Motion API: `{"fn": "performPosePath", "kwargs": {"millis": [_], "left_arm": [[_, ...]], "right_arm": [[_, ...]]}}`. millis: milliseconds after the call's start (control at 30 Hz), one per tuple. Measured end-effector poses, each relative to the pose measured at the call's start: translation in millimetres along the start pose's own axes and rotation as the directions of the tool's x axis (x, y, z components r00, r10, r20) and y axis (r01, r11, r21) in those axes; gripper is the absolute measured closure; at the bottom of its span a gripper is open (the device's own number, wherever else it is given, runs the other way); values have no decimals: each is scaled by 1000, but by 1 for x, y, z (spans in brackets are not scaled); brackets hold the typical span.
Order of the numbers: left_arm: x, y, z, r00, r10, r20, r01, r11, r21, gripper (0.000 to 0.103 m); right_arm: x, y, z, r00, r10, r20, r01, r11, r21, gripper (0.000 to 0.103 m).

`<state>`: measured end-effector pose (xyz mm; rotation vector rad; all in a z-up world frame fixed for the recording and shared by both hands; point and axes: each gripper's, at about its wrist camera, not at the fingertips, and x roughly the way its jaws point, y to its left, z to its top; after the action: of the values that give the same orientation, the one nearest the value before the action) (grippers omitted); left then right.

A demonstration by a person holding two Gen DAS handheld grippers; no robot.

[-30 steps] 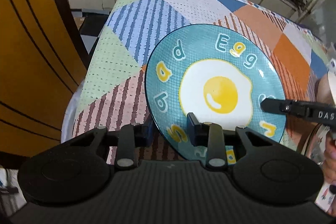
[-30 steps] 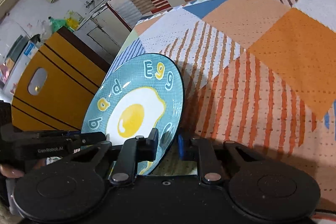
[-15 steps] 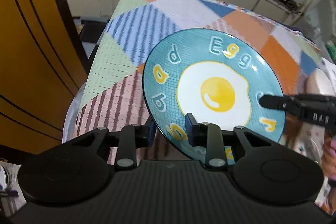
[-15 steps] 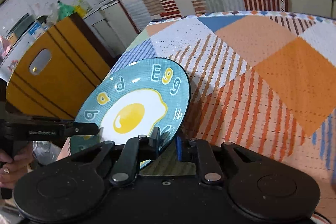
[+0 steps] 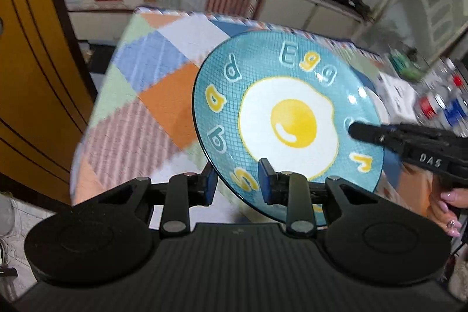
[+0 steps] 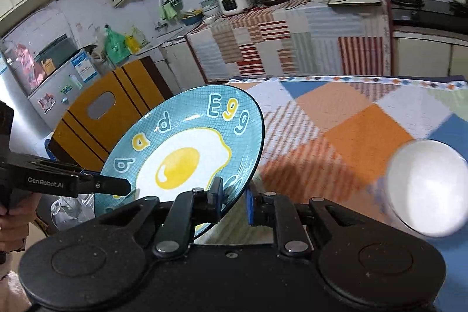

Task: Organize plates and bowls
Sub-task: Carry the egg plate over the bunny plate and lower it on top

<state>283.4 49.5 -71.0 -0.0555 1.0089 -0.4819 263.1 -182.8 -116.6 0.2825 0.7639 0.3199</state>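
Note:
A teal plate with a fried-egg picture and letters [image 5: 289, 119] is held in the air, tilted, above the patchwork tablecloth [image 5: 152, 95]. My left gripper [image 5: 238, 184] is shut on its near rim. My right gripper [image 6: 234, 199] is shut on the plate's right rim; the plate also shows in the right wrist view [image 6: 187, 154]. The right gripper's finger [image 5: 377, 133] lies over the plate's right side in the left wrist view. A white bowl [image 6: 427, 189], blurred, sits on the cloth at the right.
A yellow-brown cabinet [image 5: 32, 95] stands left of the table. Kitchen counters with striped covers [image 6: 292, 46], cookers and bottles run along the back wall. Bottles with red and blue labels [image 5: 441, 104] stand at the far right. A fridge [image 6: 55, 81] is at the left.
Both grippers have lifted the plate higher off the table and carried it to the right. The white bowl has come into the right wrist view. Both grips are unchanged.

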Motion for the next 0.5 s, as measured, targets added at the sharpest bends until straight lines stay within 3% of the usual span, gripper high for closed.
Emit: {"fn": "performPosePath", "kwargs": {"millis": [233,500], "left_arm": [[2,-35,-20,992,-112,-65,113,993,17,75],[22,-67,-44,984,-124,-126,134,988,72,75]], "right_arm": [[-57,0,-20,996,-84,16,84,996,-16,83],[-84,-20,-64,986,-165,-10,165,983,78,83]]}}
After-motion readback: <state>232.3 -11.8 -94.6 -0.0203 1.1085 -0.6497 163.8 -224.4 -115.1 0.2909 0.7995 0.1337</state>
